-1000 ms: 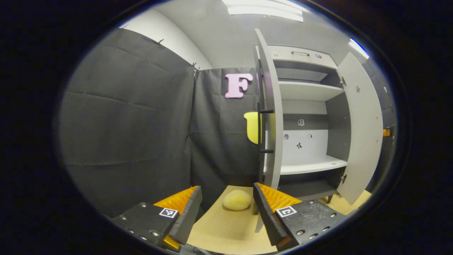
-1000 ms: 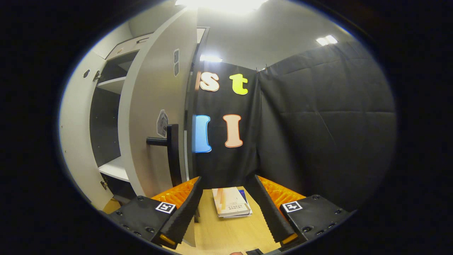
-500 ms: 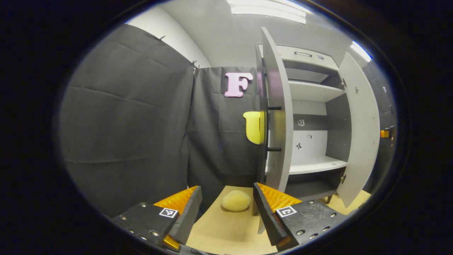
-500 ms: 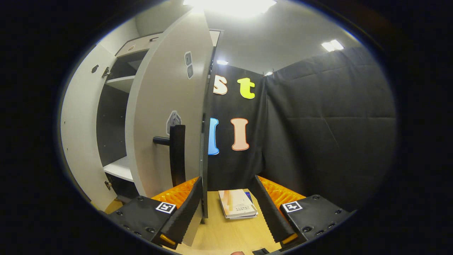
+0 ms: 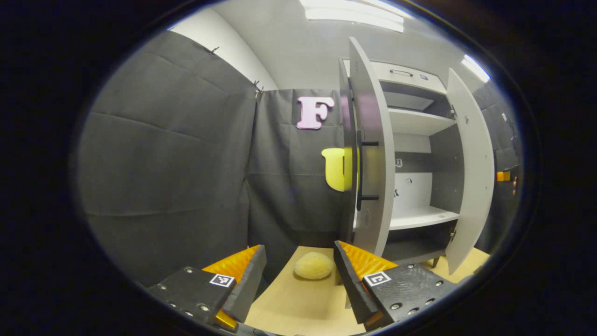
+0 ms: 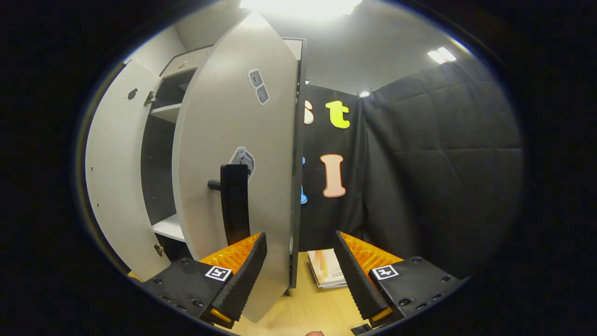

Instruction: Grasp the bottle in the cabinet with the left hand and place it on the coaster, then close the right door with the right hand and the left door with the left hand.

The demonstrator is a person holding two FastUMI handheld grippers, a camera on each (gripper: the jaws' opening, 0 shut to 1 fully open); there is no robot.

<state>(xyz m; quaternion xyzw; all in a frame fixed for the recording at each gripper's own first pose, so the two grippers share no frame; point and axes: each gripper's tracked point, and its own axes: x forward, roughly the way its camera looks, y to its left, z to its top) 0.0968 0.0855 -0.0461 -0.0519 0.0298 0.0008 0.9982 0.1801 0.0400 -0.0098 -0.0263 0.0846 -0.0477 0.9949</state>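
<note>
The grey cabinet point(image 5: 396, 74) stands open with bare shelves point(image 5: 415, 217). In the left gripper view its left door point(image 5: 373, 186) is close and nearly edge-on, with a black bar handle point(image 5: 360, 170). The right door point(image 5: 473, 177) stands farther off. My left gripper point(image 5: 298, 275) is open and empty, low over the table, just left of the left door. In the right gripper view the right door point(image 6: 233, 116) and its black handle point(image 6: 234, 205) are right in front. My right gripper point(image 6: 298, 266) is open, with the door's lower edge between its fingers. The left door point(image 6: 112, 186) stands behind.
A round yellow sponge-like lump point(image 5: 313, 266) lies on the wooden table point(image 5: 298, 308) beyond my left gripper. A small stack of books point(image 6: 329, 275) lies on the table point(image 6: 312, 312) right of the right door. Black cloth walls close in both sides.
The right door has swung across the right gripper view toward shut, now covering part of the books. In the left gripper view the left door shows more face and the opening has narrowed.
</note>
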